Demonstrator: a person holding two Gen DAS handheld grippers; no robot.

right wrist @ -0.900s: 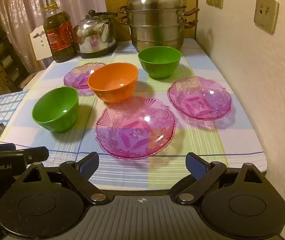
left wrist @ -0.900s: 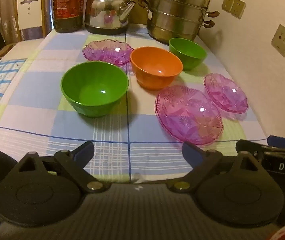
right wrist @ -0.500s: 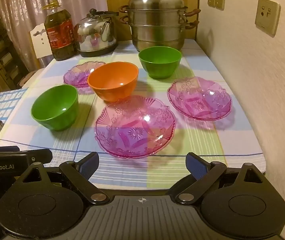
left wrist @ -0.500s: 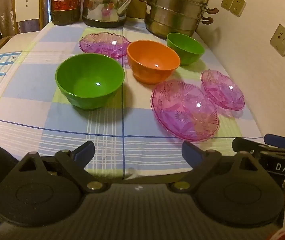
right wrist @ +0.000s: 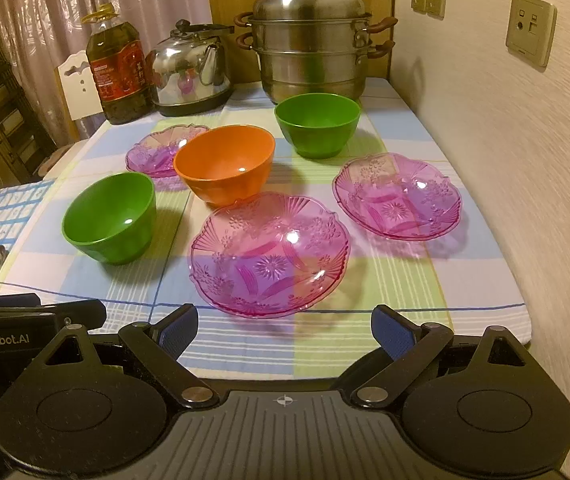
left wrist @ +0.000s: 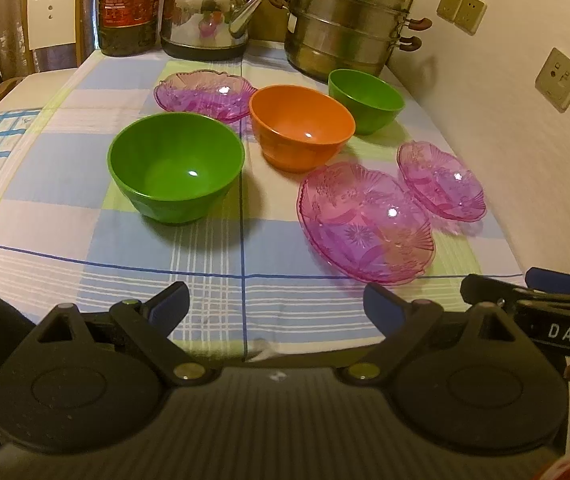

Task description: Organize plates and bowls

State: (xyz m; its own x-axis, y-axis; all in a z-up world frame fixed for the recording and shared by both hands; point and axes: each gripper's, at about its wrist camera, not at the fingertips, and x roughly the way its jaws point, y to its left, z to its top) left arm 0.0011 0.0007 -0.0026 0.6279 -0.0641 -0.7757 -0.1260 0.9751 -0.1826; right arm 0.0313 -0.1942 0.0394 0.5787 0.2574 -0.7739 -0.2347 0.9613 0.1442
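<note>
Three bowls stand on the checked tablecloth: a near green bowl (left wrist: 176, 168) (right wrist: 111, 218), an orange bowl (left wrist: 301, 126) (right wrist: 225, 164) and a far green bowl (left wrist: 365, 99) (right wrist: 317, 123). Three pink glass plates lie among them: a near one (left wrist: 365, 222) (right wrist: 270, 254), one by the wall (left wrist: 441, 180) (right wrist: 397, 196) and a far-left one (left wrist: 205, 94) (right wrist: 156, 152). My left gripper (left wrist: 277, 306) is open over the table's near edge, short of the near green bowl. My right gripper (right wrist: 284, 330) is open just short of the near pink plate. Neither holds anything.
At the back stand an oil bottle (right wrist: 117, 70), a steel kettle (right wrist: 191, 70) and a stacked steamer pot (right wrist: 311, 44). A wall (right wrist: 505, 140) with sockets runs along the right. A white chair (left wrist: 51, 16) stands past the far left corner.
The left gripper has tilted and shifted slightly, so the dishes sit a little differently in its view. The right gripper has barely moved. Both stay open and no dish has moved.
</note>
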